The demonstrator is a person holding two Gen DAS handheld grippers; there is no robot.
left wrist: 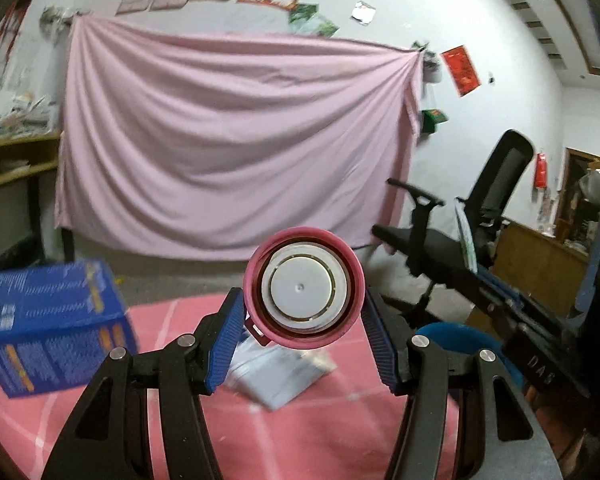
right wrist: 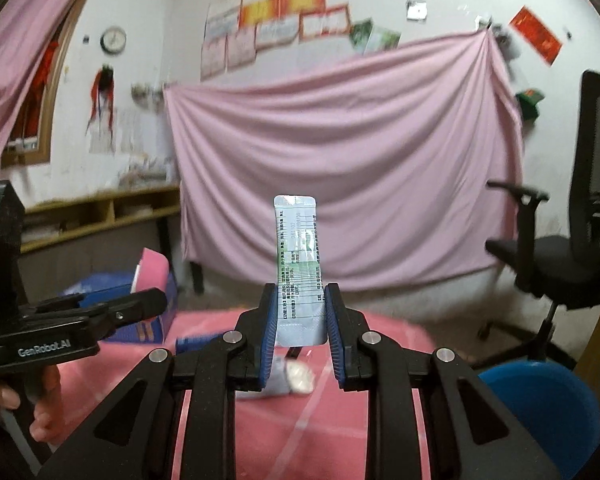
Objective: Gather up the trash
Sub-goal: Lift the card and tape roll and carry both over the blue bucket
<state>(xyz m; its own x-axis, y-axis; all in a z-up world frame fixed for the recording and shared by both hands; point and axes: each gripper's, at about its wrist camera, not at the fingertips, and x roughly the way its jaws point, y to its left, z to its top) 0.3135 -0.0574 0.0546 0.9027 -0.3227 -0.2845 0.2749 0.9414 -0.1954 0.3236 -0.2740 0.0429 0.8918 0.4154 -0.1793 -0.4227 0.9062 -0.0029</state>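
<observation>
My left gripper [left wrist: 304, 312] is shut on a pink cup-like container [left wrist: 304, 288] with a white base facing the camera, held above the pink table [left wrist: 320, 420]. My right gripper [right wrist: 302, 312] is shut on a white and green sachet [right wrist: 300, 264], held upright above the table. A white packet [left wrist: 278, 376] lies on the table under the left gripper; it also shows in the right wrist view [right wrist: 292, 378]. A blue bin [right wrist: 540, 404] stands at the table's right side and shows in the left wrist view [left wrist: 460, 338].
A blue box [left wrist: 56, 324] stands on the table's left. A black office chair [left wrist: 480, 216] stands to the right. A pink sheet [left wrist: 236, 140] hangs on the back wall. The left gripper body [right wrist: 60, 328] shows at the left of the right wrist view.
</observation>
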